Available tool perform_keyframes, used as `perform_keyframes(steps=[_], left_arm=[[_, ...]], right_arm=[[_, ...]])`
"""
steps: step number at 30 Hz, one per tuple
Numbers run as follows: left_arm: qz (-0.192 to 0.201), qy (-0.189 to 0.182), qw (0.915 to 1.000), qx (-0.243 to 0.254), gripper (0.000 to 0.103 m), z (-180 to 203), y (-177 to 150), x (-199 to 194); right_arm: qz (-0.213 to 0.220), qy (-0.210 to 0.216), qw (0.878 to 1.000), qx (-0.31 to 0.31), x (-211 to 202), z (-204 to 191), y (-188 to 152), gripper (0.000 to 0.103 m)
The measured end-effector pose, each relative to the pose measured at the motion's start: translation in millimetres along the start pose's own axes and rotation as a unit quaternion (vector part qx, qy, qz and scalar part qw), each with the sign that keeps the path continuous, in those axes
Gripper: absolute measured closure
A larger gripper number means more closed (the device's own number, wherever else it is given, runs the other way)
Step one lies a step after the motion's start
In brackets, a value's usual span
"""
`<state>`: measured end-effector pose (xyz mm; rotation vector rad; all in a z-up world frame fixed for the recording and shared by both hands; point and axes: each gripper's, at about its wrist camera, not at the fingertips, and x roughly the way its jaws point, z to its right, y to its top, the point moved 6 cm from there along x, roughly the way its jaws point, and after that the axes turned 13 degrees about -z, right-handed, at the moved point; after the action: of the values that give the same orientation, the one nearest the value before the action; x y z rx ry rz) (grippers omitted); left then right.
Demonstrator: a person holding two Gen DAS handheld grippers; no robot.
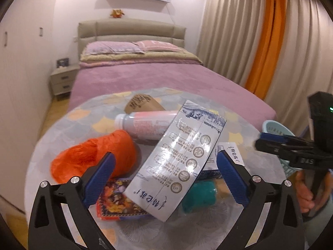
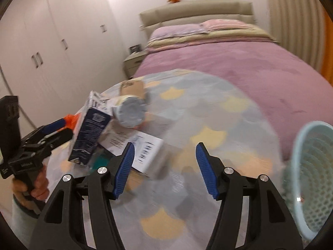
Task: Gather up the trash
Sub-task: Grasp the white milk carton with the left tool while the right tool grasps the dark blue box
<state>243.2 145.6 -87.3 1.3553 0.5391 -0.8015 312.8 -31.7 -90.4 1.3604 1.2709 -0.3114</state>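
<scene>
Trash is piled on a round table with a patterned cloth (image 1: pixel 62 125). A blue-and-white carton (image 1: pixel 179 158) leans across a pink bottle (image 1: pixel 143 125), with a brown paper cup (image 1: pixel 143 103) behind them. An orange plastic bag (image 1: pixel 93 156), a colourful wrapper (image 1: pixel 118 204), a teal crumpled piece (image 1: pixel 199 195) and white printed paper (image 1: pixel 233 152) lie around the carton. My left gripper (image 1: pixel 165 166) is open wide with the carton between its pads, neither pad touching it. My right gripper (image 2: pixel 165 166) is open over bare cloth, with a white printed box (image 2: pixel 143 152) just past its left finger.
A light blue mesh basket (image 2: pixel 312 177) stands at the table's right edge, close to the right gripper. A bed with a pink cover (image 1: pixel 156 79) runs behind the table. White wardrobes (image 2: pixel 52 41) line the left wall, and curtains (image 1: pixel 249 41) hang on the right.
</scene>
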Motion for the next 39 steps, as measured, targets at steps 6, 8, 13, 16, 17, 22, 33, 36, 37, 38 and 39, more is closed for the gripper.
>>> perform_keyframes(steps=[6,8,13,16,17,22,33,36,37,38,39], left_arm=[[-0.023,-0.021,0.9994,0.012,0.01,4.0,-2.6,17.7],[-0.029,-0.017,0.9993,0.013,0.011,5.8,-2.9,23.2],[-0.047,-0.024,0.9986,0.005,0.027,7.4,-5.2,30.9],[-0.048,-0.034,0.9983,-0.001,0.032,9.7,-7.6,28.7],[-0.049,-0.035,0.9981,-0.005,0.034,10.5,-8.4,28.1],[-0.048,-0.032,0.9982,-0.011,0.045,13.1,-10.0,23.4],[-0.018,-0.038,0.9984,-0.037,0.047,12.4,-12.4,-8.1],[-0.013,-0.037,0.9984,-0.041,0.047,10.4,-14.0,-15.3],[-0.011,-0.037,0.9984,-0.041,0.047,10.8,-15.2,-17.7],[-0.01,-0.037,0.9984,-0.042,0.047,10.4,-15.0,-18.8],[-0.009,-0.036,0.9984,-0.042,0.047,10.0,-15.1,-19.9]], right_arm=[[-0.024,0.011,0.999,-0.019,26.1,-8.3,14.0,0.045],[-0.03,0.013,0.999,-0.025,32.5,-11.2,16.5,0.045],[-0.041,0.024,0.998,-0.04,43.7,-18.8,22.4,0.045],[-0.044,0.029,0.997,-0.047,47.1,-22.5,26.0,0.043],[-0.047,0.029,0.997,-0.052,48.9,-24.7,27.3,0.042],[-0.064,0.026,0.995,-0.069,60.0,-31.5,25.1,0.042],[-0.094,0.034,0.986,-0.13,53.5,-55.6,-12.5,0.037],[-0.093,0.01,0.985,-0.148,55.9,-63.4,-16.1,0.033],[-0.094,0.007,0.984,-0.148,58.0,-65.9,-15.0,0.032],[-0.095,0.006,0.984,-0.147,59.4,-67.4,-14.5,0.032],[-0.098,0.003,0.984,-0.145,62.4,-69.1,-13.4,0.032]])
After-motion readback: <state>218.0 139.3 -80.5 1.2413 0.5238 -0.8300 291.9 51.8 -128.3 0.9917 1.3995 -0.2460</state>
